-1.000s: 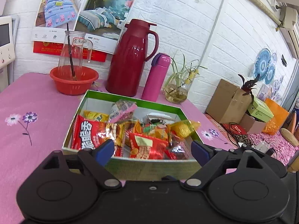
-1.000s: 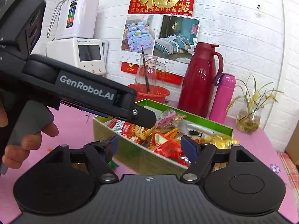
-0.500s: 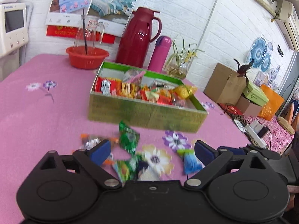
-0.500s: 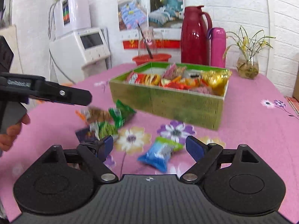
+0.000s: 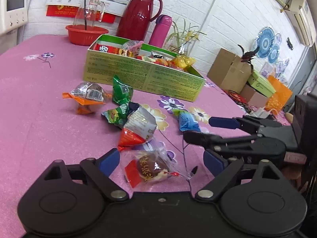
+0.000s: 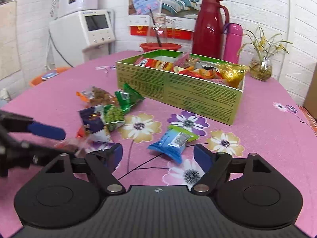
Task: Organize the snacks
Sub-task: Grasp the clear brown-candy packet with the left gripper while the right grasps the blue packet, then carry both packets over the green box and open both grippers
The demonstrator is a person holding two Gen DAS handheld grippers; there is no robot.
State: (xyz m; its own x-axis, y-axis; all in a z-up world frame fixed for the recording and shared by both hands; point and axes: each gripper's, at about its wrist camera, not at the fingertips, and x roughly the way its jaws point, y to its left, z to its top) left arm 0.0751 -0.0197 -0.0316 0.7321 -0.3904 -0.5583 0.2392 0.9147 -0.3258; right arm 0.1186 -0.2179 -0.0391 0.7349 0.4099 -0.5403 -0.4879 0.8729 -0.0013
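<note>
Left gripper (image 5: 161, 159) jaws, just narrowing, gape around a clear-wrapped brown snack (image 5: 151, 168) on the pink desk (image 5: 39, 129); right gripper (image 6: 158, 154) jaws wide, blue packet (image 6: 172, 140) just ahead.

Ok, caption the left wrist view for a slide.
Open left gripper straddles a clear-wrapped snack near the green box.

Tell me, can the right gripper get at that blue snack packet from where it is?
Probably yes: the blue snack packet lies alone on the tablecloth just ahead of the open right gripper, with nothing between them.
</note>
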